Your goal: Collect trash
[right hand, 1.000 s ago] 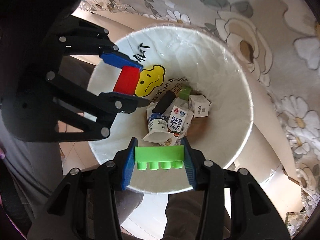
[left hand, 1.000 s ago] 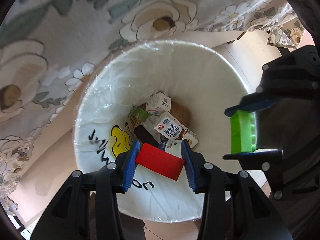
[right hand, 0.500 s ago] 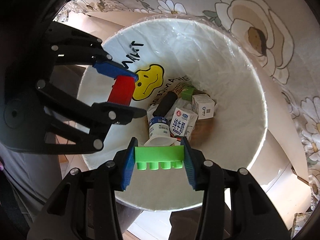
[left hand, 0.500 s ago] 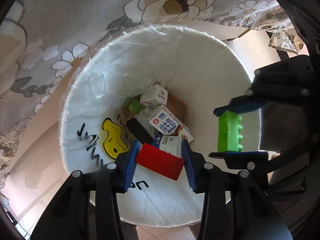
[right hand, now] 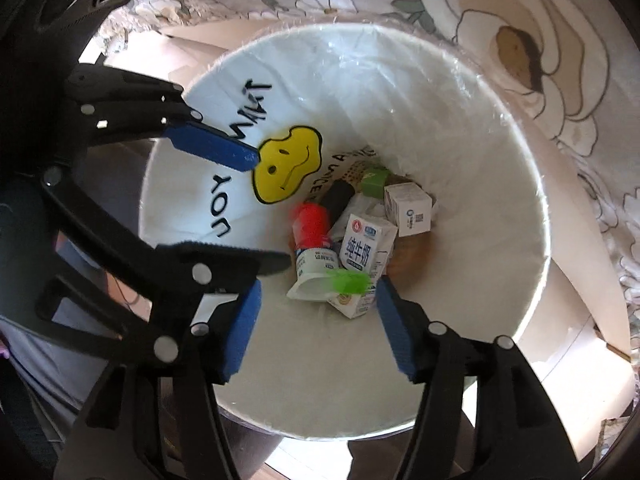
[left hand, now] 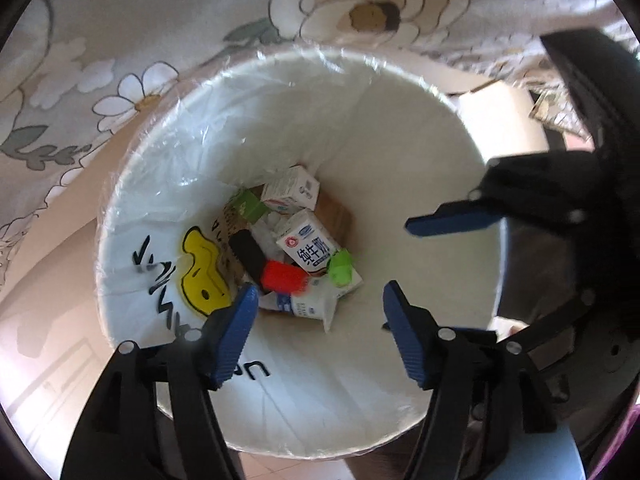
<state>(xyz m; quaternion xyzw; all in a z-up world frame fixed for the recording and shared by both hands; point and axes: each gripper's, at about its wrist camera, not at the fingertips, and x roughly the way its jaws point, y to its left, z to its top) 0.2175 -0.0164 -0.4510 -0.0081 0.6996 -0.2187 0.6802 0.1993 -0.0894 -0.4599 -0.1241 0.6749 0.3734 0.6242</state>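
White lined trash bin (left hand: 400,152) beside floral cloth (left hand: 120,40), both my grippers over its mouth. My left gripper (left hand: 316,334) jaws spread wide, nothing between; my right gripper (right hand: 318,328) same, wide apart, nothing held. Red block (left hand: 282,277) and green block (left hand: 340,268), both blurred, down among milk cartons (left hand: 308,246) and yogurt cup (right hand: 310,276) at bin bottom
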